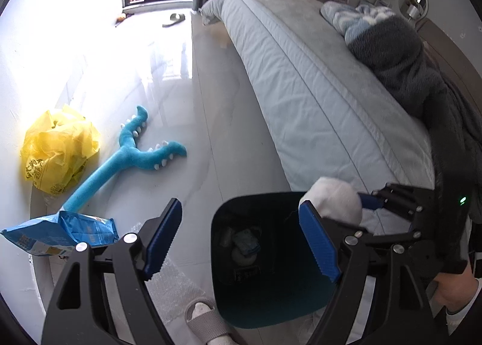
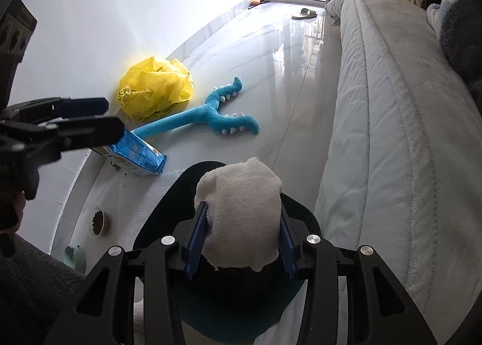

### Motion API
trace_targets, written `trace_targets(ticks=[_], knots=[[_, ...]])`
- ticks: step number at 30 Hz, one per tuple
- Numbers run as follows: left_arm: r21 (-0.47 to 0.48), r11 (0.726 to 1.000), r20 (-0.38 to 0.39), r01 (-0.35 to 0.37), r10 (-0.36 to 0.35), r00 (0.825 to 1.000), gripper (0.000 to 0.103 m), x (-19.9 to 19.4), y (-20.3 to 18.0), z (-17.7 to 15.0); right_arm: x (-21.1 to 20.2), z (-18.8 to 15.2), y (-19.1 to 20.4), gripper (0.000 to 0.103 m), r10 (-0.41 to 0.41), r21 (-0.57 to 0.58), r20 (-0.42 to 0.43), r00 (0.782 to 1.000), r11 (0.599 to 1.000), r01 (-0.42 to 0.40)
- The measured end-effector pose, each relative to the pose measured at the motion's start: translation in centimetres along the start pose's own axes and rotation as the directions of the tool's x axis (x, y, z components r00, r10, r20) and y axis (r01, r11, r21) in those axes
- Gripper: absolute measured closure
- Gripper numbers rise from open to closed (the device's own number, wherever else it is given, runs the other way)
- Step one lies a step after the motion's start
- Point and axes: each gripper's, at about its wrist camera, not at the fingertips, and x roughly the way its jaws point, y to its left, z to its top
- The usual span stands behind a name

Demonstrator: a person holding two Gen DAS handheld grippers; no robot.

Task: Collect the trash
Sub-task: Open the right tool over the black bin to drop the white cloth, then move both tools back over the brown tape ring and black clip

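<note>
Some trash already in bin (image 1: pixel 265 254); right gripper (image 2: pixel 241 236) clamps wad (image 2: pixel 241 209) above it, left gripper (image 1: pixel 241 242) empty, spread wide; yellow bag (image 1: pixel 57 152), blue packet (image 1: pixel 60 233) still on floor.

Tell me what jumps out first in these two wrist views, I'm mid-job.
The right gripper is clamped on a white crumpled cloth wad right above the dark round trash bin beside the pale blue bed. On the glossy floor by the wall lie a bright yellow crumpled plastic bag, a long blue forked plush toy and a blue snack packet. The left gripper is open and empty.
</note>
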Motion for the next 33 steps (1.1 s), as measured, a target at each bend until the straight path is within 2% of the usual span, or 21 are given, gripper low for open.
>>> trace_targets(ticks=[7, 16, 18, 24, 28, 33], knots=[[-0.009, 1.000, 0.123, -0.002, 0.003, 0.992, 0.021, -2.5, 0.3, 0.8, 2.0, -0.6, 1.7, 0.059, -0.017, -0.053, -0.049, 0.999, 0.998, 0.015], [-0.029, 1.000, 0.210, -0.006, 0.012, 0.978, 0.021, -4.4, 0.7, 1.5, 4.4, -1.2, 3.0, 0.058, -0.031, -0.088, -0.122, 0.992, 0.996, 0.020], [-0.023, 1.000, 0.215, -0.017, 0.022, 0.976, 0.021, -4.6, 0.4, 1.5, 4.5, -1.3, 3.2, 0.057, -0.040, -0.096, -0.127, 0.991, 0.995, 0.028], [0.005, 1.000, 0.251, -0.030, 0.027, 0.968, 0.021, -5.2, -1.0, 2.0, 4.9, -2.1, 3.6, 0.041, -0.047, -0.126, -0.174, 0.984, 0.992, 0.025], [0.040, 0.998, 0.305, -0.057, 0.042, 0.951, 0.021, -6.3, -2.3, 2.3, 3.7, -1.7, 3.7, 0.040, -0.020, -0.117, -0.153, 0.988, 0.993, 0.002], [0.054, 0.998, 0.367, -0.042, 0.020, 0.930, 0.021, -7.6, -4.3, 2.8, 0.8, -1.2, 3.2, 0.040, -0.005, -0.102, -0.091, 0.996, 0.995, -0.004]])
